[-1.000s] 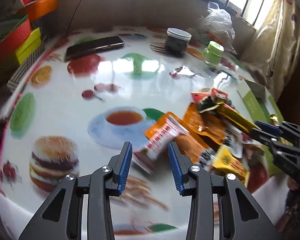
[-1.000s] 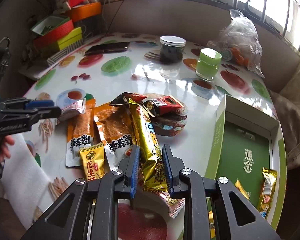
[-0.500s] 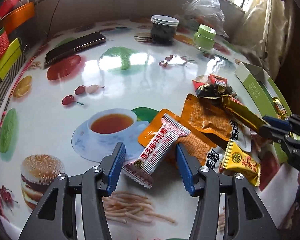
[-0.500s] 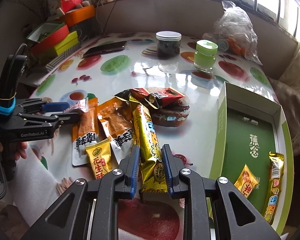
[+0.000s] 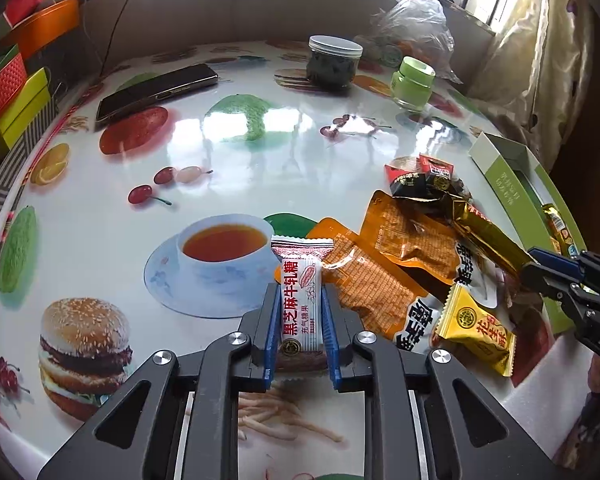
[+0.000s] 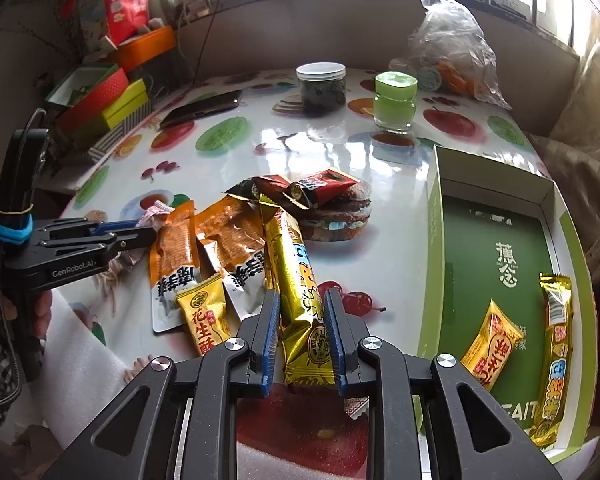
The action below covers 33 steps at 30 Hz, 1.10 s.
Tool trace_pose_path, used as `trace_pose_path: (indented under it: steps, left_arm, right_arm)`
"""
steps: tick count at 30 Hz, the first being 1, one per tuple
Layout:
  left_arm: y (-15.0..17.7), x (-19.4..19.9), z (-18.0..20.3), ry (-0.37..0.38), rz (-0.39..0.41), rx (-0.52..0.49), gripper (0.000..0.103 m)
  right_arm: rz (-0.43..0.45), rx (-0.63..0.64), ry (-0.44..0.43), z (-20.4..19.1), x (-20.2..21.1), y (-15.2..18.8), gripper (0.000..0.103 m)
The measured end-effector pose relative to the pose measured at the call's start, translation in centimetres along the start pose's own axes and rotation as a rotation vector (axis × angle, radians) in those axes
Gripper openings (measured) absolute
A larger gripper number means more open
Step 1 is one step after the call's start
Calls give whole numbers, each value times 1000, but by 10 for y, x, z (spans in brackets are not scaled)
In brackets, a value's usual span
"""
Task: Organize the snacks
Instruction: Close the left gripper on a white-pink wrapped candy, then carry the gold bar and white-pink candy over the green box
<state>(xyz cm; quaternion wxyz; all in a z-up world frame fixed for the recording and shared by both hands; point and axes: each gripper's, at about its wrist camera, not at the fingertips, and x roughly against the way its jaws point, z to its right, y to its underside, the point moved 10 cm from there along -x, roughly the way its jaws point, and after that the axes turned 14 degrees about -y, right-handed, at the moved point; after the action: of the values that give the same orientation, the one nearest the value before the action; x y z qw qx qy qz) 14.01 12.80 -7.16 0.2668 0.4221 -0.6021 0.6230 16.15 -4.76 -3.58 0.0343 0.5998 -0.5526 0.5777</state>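
Both hand-held grippers at the pick-up step of sorting snacks into the green box (image 6: 496,248).

We see the left hand-held gripper (image 5: 300,320) closed on a white nougat packet (image 5: 301,300), its blue pads pressed against the packet's two long edges. The packet lies at the near left edge of the snack pile, partly overlapping an orange pouch (image 5: 372,284) on the table (image 5: 260,152); whether it is lifted clear we cannot tell.

The right hand-held gripper (image 6: 302,332) grips the near end of a long gold bar (image 6: 296,272). The bar's far end rests among the red and black wrappers (image 6: 300,190) at the far side of the pile. To the left of the bar lie two orange pouches and a small yellow peanut-candy packet (image 6: 204,316).

The green box sits at the right of the table, open, and already holds a yellow packet (image 6: 492,344) and a second gold bar (image 6: 554,356) in its near right corner.

We judge that each gripper has secured one item and that transfer comes next. The move calls for lifting each item free of the overlapping wrappers, carrying it right over the box wall, and releasing it on the bare green floor. The left hand-held gripper has the longer way to go across the pile, so we would expect the gold bar to be placed first to avoid crossing paths.
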Motion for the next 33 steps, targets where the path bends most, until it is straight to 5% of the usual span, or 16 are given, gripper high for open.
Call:
trace_pose_path:
  steps: [33]
  left_arm:
    - [-10,55,66,130,69,-40,21]
  right_arm:
    - [171,-116,-10,-2,54,10,21]
